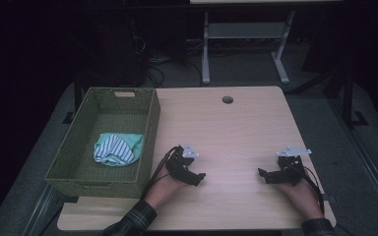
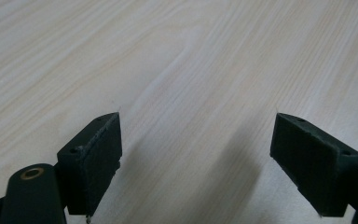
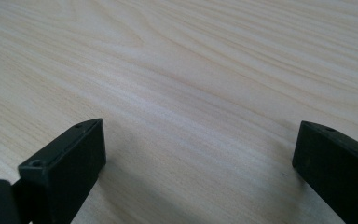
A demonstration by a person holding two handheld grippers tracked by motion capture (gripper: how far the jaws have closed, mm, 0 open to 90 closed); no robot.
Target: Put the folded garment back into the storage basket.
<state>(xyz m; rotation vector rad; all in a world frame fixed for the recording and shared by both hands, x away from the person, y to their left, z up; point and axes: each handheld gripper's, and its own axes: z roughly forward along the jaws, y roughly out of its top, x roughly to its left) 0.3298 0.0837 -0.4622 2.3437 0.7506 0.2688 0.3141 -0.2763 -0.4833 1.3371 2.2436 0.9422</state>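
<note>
A green woven basket (image 1: 150, 123) stands on the left side of the light wooden table (image 1: 236, 128). Inside it lies a bundle of cloth (image 1: 117, 149), mint green with a white and dark striped part. My left gripper (image 1: 200, 178) rests low on the table just right of the basket, open, its jaws wide apart over bare wood (image 2: 198, 126). My right gripper (image 1: 262, 175) rests near the table's front right, also open, with only tabletop between its jaws (image 3: 200, 140). Both grippers point toward the middle of the table.
A round cable hole (image 1: 227, 100) sits near the table's far edge. Beyond the table stand the white legs of another desk (image 1: 205, 54) and tangled cables (image 1: 152, 64) on a dark floor. The person's plaid sleeves (image 1: 133, 221) come in from the bottom edge.
</note>
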